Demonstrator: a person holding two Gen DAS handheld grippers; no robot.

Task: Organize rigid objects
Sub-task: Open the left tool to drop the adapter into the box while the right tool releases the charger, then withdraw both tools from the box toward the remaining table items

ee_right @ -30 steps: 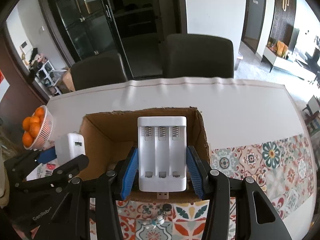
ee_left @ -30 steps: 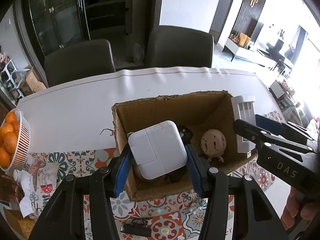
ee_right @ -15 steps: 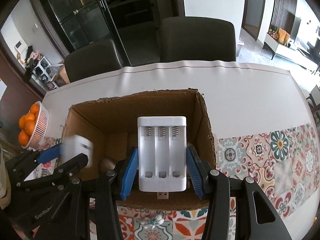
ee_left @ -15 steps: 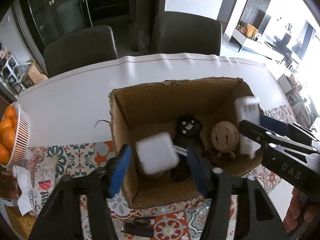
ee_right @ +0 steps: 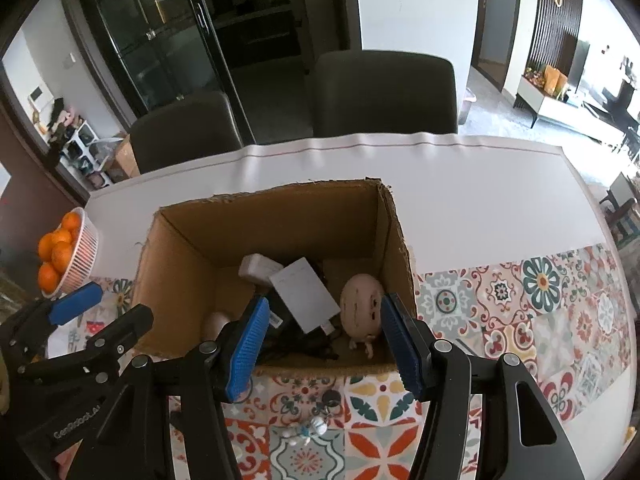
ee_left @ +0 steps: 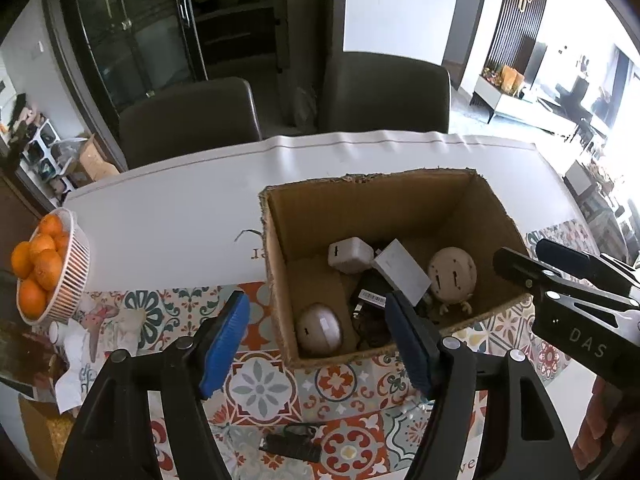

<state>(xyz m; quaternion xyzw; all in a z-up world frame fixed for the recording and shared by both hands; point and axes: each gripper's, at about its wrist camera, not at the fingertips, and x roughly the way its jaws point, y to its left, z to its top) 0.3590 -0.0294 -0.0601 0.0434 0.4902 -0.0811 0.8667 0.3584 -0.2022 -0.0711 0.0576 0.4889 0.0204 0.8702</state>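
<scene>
We see an open cardboard box [ee_left: 404,208] standing on a table [ee_left: 168,216] whose near part is covered by a patterned tile cloth [ee_right: 520,300]. Our left gripper [ee_left: 316,336] hovers over the box's near left corner, its jaws opening and empty, one blue pad outside the left wall and one above the interior. Our right gripper [ee_right: 324,338] hangs over the near edge of the box, its jaws likewise opening with nothing pressed between the pads. Inside the box lie a white power adapter [ee_left: 347,255] toward the back, a white battery charger [ee_right: 304,295] tilted across dark cables [ee_right: 304,342], a round beige figure with small feet [ee_right: 360,310] at the right, and a pale dome-shaped object [ee_left: 319,330] at the near left. A basket of oranges [ee_left: 44,268] stands at the table's left edge, well apart from the box
</scene>
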